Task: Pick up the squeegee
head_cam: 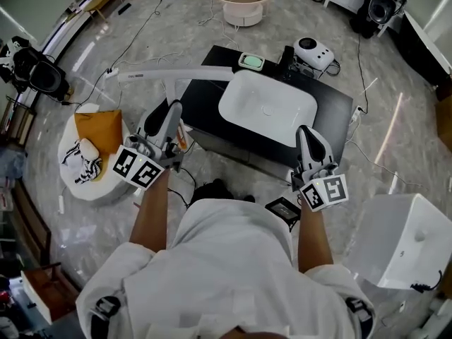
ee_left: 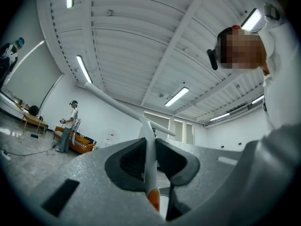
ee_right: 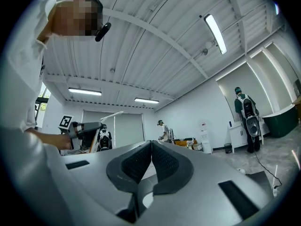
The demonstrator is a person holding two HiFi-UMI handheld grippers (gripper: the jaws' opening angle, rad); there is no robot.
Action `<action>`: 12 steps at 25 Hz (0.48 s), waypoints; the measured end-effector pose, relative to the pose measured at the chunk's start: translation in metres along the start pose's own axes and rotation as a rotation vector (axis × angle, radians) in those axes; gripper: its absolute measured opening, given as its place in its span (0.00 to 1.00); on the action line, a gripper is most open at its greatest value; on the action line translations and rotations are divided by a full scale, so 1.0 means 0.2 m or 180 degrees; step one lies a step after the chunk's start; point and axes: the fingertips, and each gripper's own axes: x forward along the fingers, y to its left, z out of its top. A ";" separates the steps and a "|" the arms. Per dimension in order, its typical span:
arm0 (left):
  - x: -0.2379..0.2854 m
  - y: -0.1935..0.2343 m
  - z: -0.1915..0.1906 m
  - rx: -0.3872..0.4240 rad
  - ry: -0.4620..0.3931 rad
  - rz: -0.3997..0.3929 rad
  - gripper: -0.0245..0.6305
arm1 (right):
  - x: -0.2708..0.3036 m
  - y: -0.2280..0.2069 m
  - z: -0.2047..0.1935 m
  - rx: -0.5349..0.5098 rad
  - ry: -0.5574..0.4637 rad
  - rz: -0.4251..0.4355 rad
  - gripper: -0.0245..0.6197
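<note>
Black table (head_cam: 205, 111) dead ahead, and the white basin (head_cam: 268, 108) eats most of its top. I only get a bare strip left of the basin and a thin one along the near edge. Back edge is crowded: green soap dish (head_cam: 251, 61), white device (head_cam: 314, 51). The squeegee (head_cam: 176, 73) clamped in my left gripper (head_cam: 171, 111) throws its long bar over the back-left corner, so that side sweeps wide. A low white seat (head_cam: 88, 186) with an orange cushion (head_cam: 99, 129) blocks the left, a white box (head_cam: 402, 239) the right. Cables (head_cam: 145, 27) cross the floor beyond.
</note>
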 end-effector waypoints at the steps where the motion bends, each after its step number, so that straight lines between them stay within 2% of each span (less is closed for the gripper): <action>1: -0.02 0.01 0.00 -0.0024 -0.0051 -0.0001 0.15 | 0.00 0.01 0.00 0.0000 -0.0003 0.0002 0.06; 5: -0.07 0.05 -0.02 -0.0154 -0.0205 -0.0003 0.15 | -0.01 0.01 0.03 -0.0044 -0.0062 -0.0054 0.06; 12: -0.09 0.15 -0.07 -0.0147 -0.0124 -0.0009 0.15 | 0.06 0.04 0.03 -0.0059 -0.0002 -0.0138 0.06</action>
